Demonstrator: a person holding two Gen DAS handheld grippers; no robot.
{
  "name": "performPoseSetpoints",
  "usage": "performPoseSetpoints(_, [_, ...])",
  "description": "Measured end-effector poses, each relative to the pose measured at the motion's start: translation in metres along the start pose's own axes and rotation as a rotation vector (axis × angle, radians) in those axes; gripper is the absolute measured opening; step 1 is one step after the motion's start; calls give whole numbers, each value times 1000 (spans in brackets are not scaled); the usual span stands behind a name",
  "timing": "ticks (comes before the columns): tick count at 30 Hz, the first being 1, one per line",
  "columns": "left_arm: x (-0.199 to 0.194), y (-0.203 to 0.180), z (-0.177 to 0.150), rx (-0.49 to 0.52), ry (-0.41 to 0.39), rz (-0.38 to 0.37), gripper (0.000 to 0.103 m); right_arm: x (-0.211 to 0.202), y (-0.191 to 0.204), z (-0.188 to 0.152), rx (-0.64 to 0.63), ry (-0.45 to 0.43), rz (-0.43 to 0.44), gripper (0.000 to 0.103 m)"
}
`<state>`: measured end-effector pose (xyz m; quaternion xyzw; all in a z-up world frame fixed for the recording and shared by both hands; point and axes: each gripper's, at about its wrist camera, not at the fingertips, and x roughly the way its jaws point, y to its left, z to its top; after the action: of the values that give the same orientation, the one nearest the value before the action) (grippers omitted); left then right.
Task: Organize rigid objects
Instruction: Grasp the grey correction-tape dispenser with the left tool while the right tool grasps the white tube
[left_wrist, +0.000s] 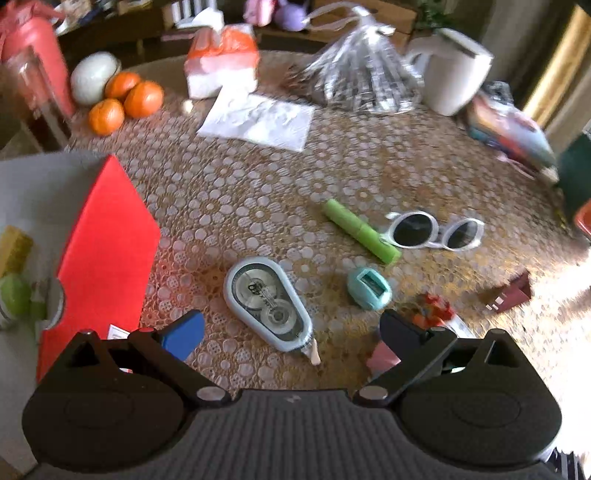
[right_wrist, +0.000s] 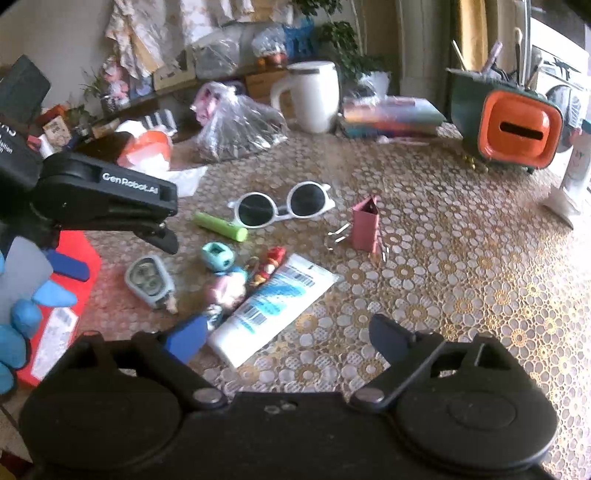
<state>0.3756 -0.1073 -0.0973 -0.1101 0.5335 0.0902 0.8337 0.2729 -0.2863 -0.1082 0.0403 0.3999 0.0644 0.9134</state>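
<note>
The table (left_wrist: 258, 192) wears a gold-brown cloth patterned with white lace circles. On it lie white-framed sunglasses (left_wrist: 436, 230) with dark lenses, a lime-green tube (left_wrist: 360, 230), a pale blue-grey tape dispenser (left_wrist: 267, 302) and a small teal gadget (left_wrist: 369, 288). At the left edge stands a red box (left_wrist: 103, 251); three oranges (left_wrist: 125, 99) sit at upper left, and a white mug (left_wrist: 456, 70) at upper right.

My desk (right_wrist: 461, 258) wears a lace-patterned cover. Near its middle lie white sunglasses (right_wrist: 282, 206), a green tube (right_wrist: 220, 226), a correction-tape dispenser (left_wrist: 267, 302) and a white tube (right_wrist: 271, 304). Oranges (left_wrist: 125, 99) and a white mug (right_wrist: 308, 94) sit toward the far edge.
</note>
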Motion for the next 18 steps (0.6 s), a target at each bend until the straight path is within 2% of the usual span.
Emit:
performPoseSetpoints(10, [34,9,5,-68,11,33,101,36,6,6,14,64,-15,85])
performPoseSetpoints(18, [54,16,7,-96,39,54,101,47,16,6,-4,82,-21,81])
